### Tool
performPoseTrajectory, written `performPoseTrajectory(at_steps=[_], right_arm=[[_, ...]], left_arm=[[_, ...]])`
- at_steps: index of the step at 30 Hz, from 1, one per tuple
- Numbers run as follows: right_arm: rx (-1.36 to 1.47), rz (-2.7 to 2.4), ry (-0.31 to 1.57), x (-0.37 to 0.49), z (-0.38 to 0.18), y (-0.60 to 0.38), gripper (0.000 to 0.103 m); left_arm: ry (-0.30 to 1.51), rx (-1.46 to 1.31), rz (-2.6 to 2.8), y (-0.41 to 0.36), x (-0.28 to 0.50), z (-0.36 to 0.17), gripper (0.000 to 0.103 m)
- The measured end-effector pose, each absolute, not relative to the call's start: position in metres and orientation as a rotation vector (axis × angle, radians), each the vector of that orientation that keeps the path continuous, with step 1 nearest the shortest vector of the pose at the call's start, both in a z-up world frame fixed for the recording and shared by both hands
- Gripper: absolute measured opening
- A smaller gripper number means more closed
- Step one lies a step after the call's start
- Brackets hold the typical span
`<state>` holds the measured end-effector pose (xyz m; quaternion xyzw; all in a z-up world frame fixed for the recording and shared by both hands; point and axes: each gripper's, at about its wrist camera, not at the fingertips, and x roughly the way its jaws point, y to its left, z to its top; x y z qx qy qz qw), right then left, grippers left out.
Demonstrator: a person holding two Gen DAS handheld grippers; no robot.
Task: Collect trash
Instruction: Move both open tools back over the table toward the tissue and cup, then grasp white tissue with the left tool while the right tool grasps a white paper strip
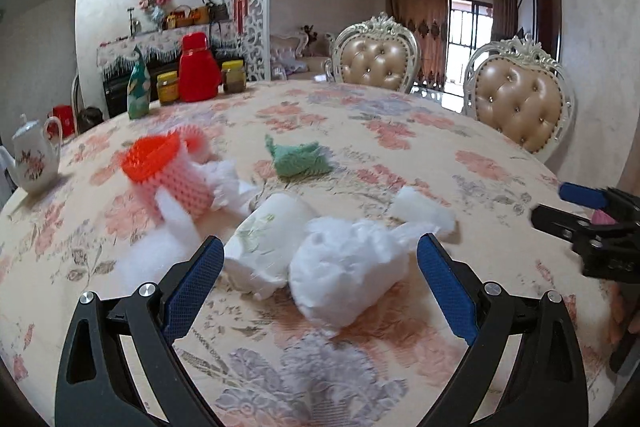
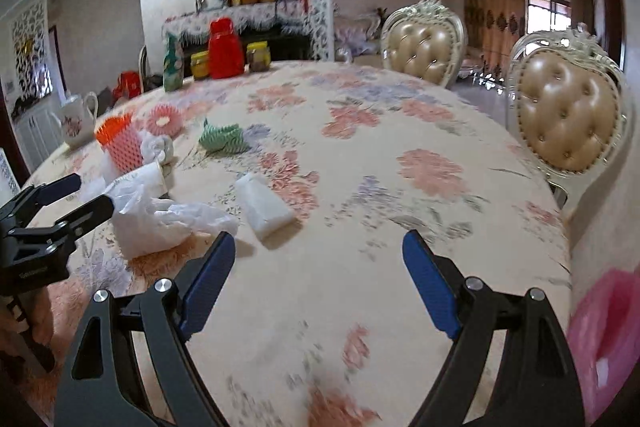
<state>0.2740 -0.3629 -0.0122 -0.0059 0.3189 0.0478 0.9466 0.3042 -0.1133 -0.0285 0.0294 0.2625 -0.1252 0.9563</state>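
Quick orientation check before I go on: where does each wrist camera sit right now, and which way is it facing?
Left wrist: on the left gripper, open, looking across the floral table at the white plastic bag; the right gripper shows at its right edge.
Right wrist: on the right gripper, open over bare cloth; the left gripper shows at its left edge.
Shared: the bag, the green foam net and the chairs.

A teapot [image 1: 34, 157], red jug [image 1: 198, 67] and two jars [image 1: 167, 89] stand on the floral table [image 1: 360, 115].
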Motion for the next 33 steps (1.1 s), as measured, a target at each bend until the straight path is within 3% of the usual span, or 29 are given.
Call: performPoseTrajectory(at_steps=[3,5,11,21,23,27,33], right_arm=[[-0.044,0.107,0.680,0.296,-0.019,-0.350,0.083],[-0.071,0.116,0.700,0.311,-0.024,-0.342,0.075],[-0.051,0.151,0.781,0.355,-0.040,-0.333,0.065],[-0.076,0.212,0.894,0.393,-0.059,-0.313,0.056],[-0.076,0.208,0.912,0.395,-0.062,-0.312,0.043],[-0.056,0.212,0.893,0.381,-0.059,-0.317,0.034],[0.048,0.193,0.833,0.337,-0.042,-0.342,0.033]], left_arm=[[0.540,0.057,-0.238,-0.104,0.306,-0.031,0.091],[0.560,0.025,-0.239,-0.098,0.309,-0.032,0.091],[0.568,0.055,-0.267,-0.106,0.305,-0.032,0.091],[0.571,0.101,-0.278,-0.120,0.304,-0.034,0.091],[0.581,0.092,-0.283,-0.119,0.305,-0.034,0.091],[0.616,0.071,-0.295,-0.119,0.308,-0.038,0.091],[0.630,0.061,-0.348,-0.121,0.308,-0.040,0.086]])
